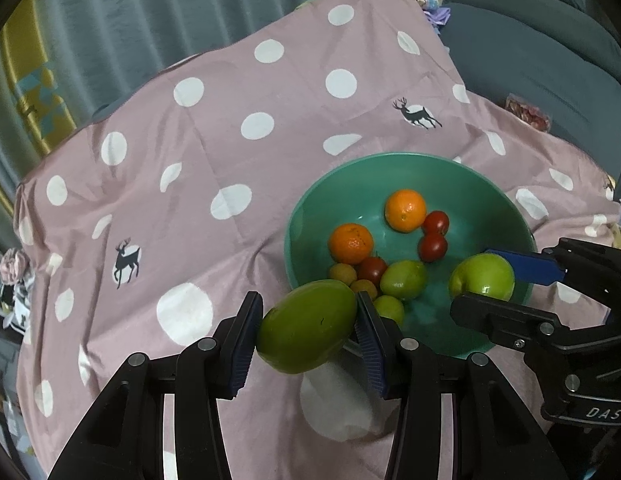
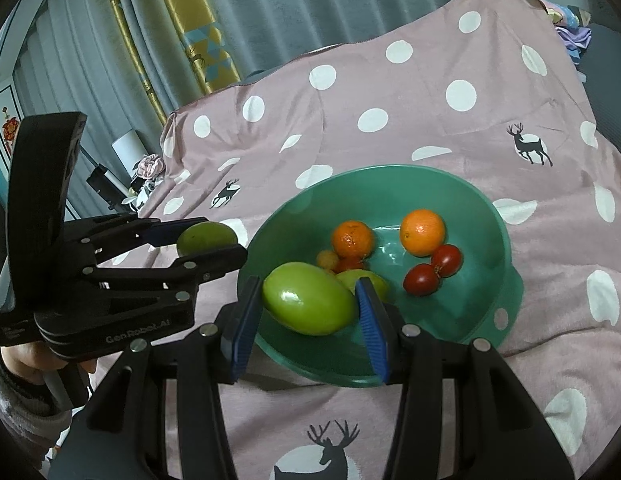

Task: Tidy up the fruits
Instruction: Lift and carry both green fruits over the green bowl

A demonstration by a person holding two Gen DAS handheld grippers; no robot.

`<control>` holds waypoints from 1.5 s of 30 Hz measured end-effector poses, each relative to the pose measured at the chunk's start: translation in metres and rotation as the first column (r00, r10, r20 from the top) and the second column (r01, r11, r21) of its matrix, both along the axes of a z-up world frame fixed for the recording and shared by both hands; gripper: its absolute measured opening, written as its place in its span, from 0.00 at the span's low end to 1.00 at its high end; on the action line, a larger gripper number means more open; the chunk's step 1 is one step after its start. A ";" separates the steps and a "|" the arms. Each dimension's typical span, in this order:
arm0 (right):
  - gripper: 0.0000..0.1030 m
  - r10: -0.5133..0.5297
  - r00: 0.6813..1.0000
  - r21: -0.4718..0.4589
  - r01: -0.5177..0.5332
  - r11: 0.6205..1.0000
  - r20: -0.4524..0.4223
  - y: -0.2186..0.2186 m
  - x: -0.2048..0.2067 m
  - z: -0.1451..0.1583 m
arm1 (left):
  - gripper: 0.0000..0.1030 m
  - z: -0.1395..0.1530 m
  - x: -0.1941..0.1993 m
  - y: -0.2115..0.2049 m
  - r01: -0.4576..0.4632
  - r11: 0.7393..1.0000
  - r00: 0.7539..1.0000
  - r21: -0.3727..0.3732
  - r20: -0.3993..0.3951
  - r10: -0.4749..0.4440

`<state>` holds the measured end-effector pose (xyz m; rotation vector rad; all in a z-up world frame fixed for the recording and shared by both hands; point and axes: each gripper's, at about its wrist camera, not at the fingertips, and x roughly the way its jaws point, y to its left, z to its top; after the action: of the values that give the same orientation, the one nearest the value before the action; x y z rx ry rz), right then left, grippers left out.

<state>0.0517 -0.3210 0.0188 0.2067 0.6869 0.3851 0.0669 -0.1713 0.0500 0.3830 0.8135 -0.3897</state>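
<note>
Over the near rim of the round teal plastic bowl (image 2: 506, 240), the right gripper (image 2: 310, 312) is clamping a smooth oval green fruit (image 2: 310, 304) between its blue pads. The left gripper (image 1: 306, 332) is gripping a second oval green fruit (image 1: 306, 328) just outside the bowl's left rim, above the pink polka-dot cloth (image 1: 230, 128). Oranges (image 2: 422, 232), red tomatoes (image 2: 420, 279) and small green fruits are sitting inside the bowl.
</note>
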 end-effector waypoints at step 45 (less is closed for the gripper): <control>0.46 -0.017 1.000 -0.004 0.017 1.000 0.001 -0.020 0.009 -0.012 | 0.46 -0.020 0.020 -0.039 0.057 0.990 0.998 0.133 -0.004 -0.057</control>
<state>0.0603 -0.3410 0.0067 0.2082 0.6847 0.3678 0.0865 -0.2098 0.0305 0.5311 0.8318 -0.3899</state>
